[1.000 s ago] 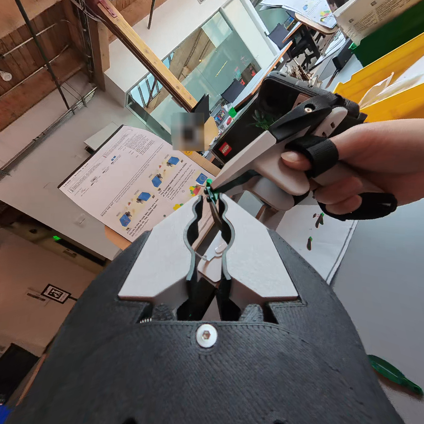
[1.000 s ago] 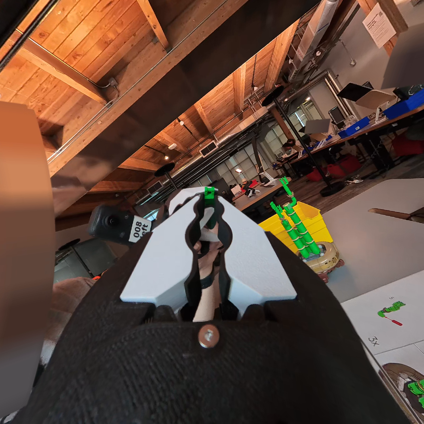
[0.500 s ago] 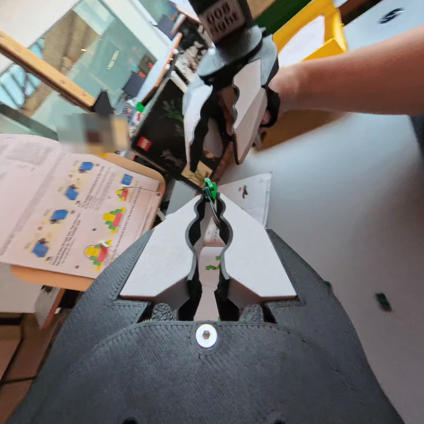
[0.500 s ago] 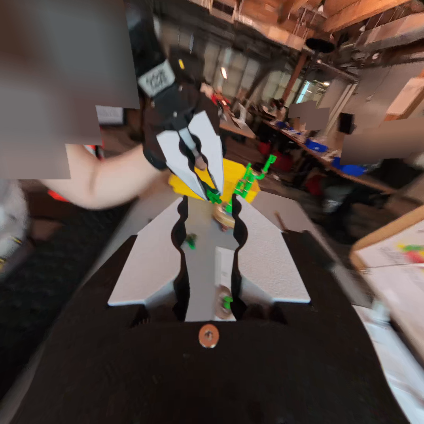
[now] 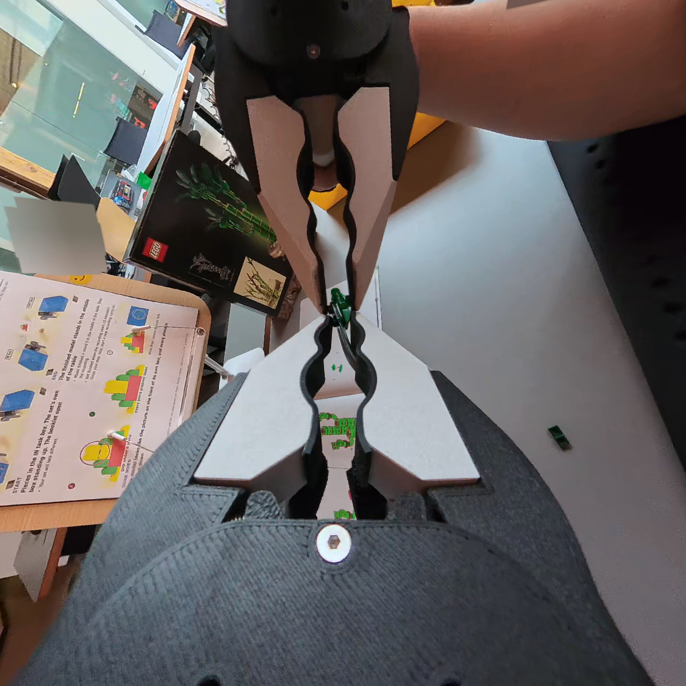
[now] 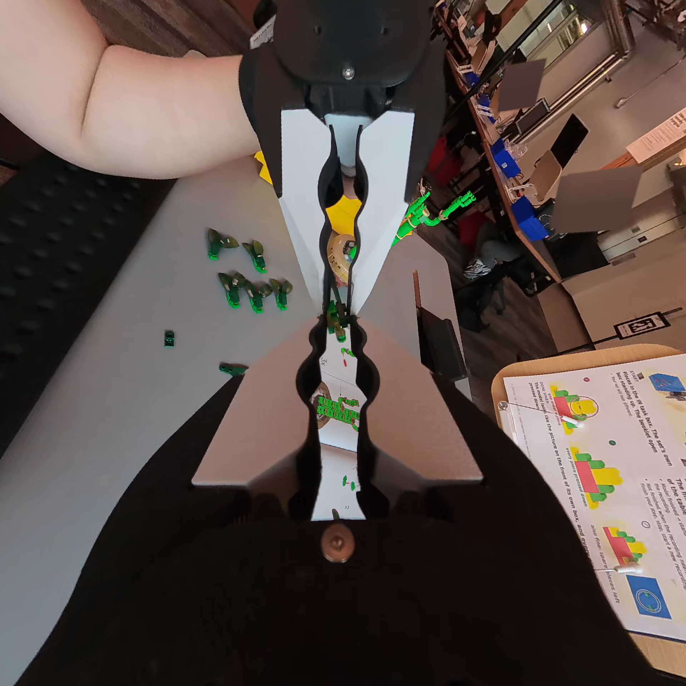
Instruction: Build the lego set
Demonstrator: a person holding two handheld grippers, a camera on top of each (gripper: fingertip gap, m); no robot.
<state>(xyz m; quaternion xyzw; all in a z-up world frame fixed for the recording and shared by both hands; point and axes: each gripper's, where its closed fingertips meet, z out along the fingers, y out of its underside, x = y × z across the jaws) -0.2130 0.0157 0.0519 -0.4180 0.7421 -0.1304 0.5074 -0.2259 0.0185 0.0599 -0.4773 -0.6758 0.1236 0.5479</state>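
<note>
My left gripper (image 5: 339, 322) is shut on a small green leaf piece (image 5: 339, 304), whose dark leaf runs back between its fingers. My right gripper (image 5: 337, 306) points straight at it, tip to tip, and its jaws are closed around the same piece. In the right wrist view, my right gripper (image 6: 336, 323) meets the left gripper (image 6: 336, 310) at the green piece (image 6: 336, 319). The bamboo model (image 6: 419, 219) in its tan pot (image 6: 339, 252) stands behind. Several built leaf pieces (image 6: 252, 286) lie on the grey table.
The open instruction booklet (image 6: 337, 408) lies under the grippers. A loose green piece (image 6: 169, 338) and a dark leaf (image 6: 232, 368) lie at the left. The set's box (image 5: 208, 237), a printed sheet on a board (image 6: 612, 464) and a yellow bin (image 6: 343, 211) stand around.
The right gripper was open and apart from the left half a second ago. It has come back tip to tip and closed around the green piece that the left gripper holds.
</note>
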